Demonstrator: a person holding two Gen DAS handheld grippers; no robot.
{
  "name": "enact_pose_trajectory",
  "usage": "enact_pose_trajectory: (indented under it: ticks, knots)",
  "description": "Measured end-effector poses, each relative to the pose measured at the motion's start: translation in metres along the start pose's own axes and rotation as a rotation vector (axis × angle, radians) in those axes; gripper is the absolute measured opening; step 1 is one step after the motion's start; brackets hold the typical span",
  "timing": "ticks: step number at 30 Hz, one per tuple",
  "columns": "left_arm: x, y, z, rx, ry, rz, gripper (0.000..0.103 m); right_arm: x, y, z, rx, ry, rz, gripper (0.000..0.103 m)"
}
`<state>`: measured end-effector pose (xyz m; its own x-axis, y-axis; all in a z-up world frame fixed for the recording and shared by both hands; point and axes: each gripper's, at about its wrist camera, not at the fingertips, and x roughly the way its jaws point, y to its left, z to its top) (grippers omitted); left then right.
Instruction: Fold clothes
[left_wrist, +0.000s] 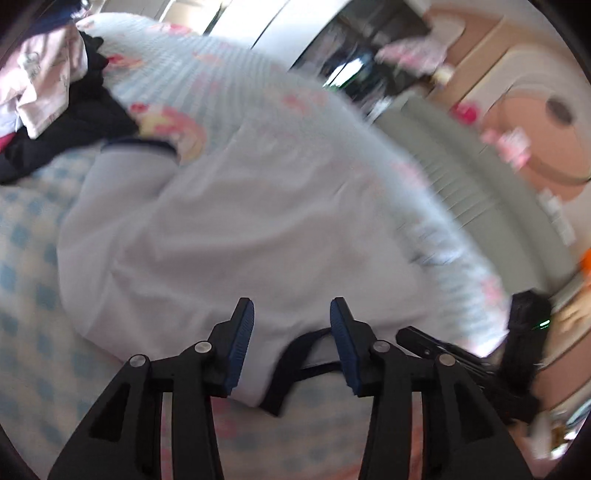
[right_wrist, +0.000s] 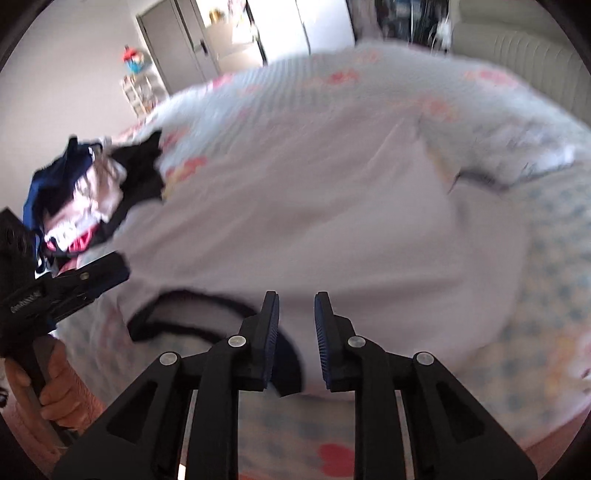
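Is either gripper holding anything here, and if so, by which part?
Nothing is held. Both the left gripper and the right gripper are open above the shirt, near its dark collar.

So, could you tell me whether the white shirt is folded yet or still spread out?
Spread out: the white shirt lies flat on the bed, dark collar and one sleeve exposed.

A bed with blue-checked, flower-printed bedding fills the room's middle. A grey ribbed headboard runs along its far side. In the right wrist view, a grey door stands in a pale wall, with bright daylight beyond it. Both views are blurred.
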<state>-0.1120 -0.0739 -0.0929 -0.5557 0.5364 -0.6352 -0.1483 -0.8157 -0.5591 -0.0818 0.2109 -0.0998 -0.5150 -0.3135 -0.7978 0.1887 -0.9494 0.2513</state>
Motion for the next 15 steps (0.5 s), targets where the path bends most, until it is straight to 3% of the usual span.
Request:
enact_pose_trajectory:
  ticks: [2, 7, 12, 15]
  knots:
    - [-0.006, 0.006, -0.007, -0.004, 0.022, 0.000, 0.036, 0.018, -0.010, -0.015, 0.054, 0.080, 0.006, 0.019]
    - [-0.019, 0.021, -0.024, -0.016, 0.076, -0.001, 0.023, 0.005, -0.029, -0.044, 0.075, 0.107, 0.052, 0.018]
    - [-0.033, 0.035, -0.038, -0.023, 0.125, -0.003, 0.023, -0.028, -0.037, -0.035, 0.084, 0.091, 0.081, 0.021]
    - [-0.037, 0.031, -0.013, 0.014, 0.105, -0.013, 0.026, -0.046, -0.040, -0.020, 0.096, 0.059, 0.137, 0.029]
